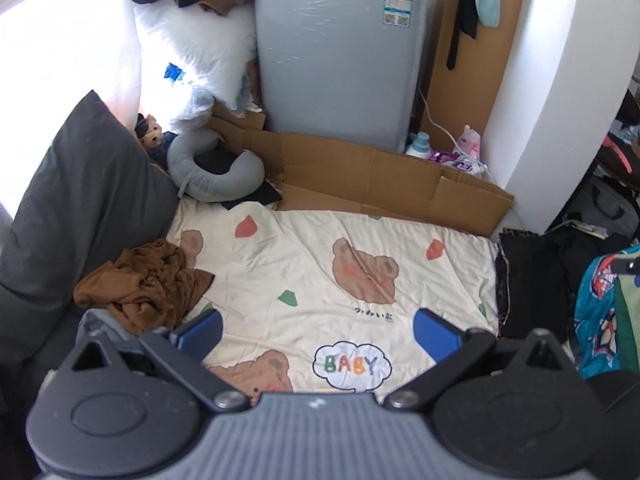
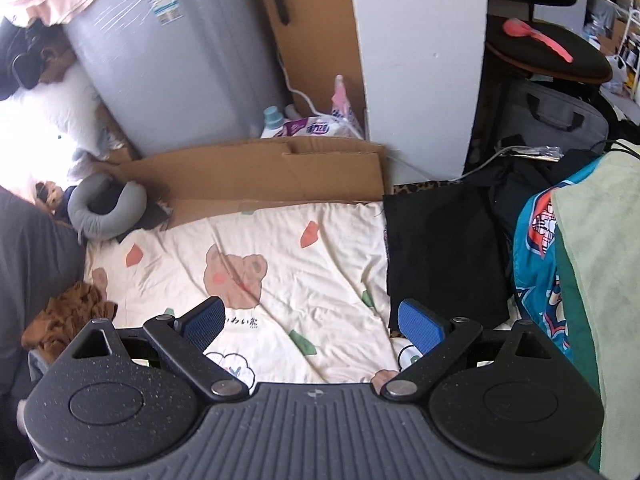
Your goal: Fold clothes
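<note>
A crumpled brown garment (image 1: 144,284) lies at the left edge of a cream bear-print blanket (image 1: 312,264), just beyond my left gripper's left finger. It also shows in the right wrist view (image 2: 64,316). A folded black garment (image 2: 444,252) lies flat at the blanket's right edge; it also shows in the left wrist view (image 1: 528,284). My left gripper (image 1: 318,330) is open and empty above the blanket. My right gripper (image 2: 314,326) is open and empty, its right finger over the black garment's near corner.
A dark grey pillow (image 1: 76,208) stands at the left. A grey neck pillow (image 1: 212,168), flat cardboard (image 1: 380,184) and a grey wrapped appliance (image 1: 340,52) line the back. A blue patterned cloth and green towel (image 2: 580,264) hang at the right.
</note>
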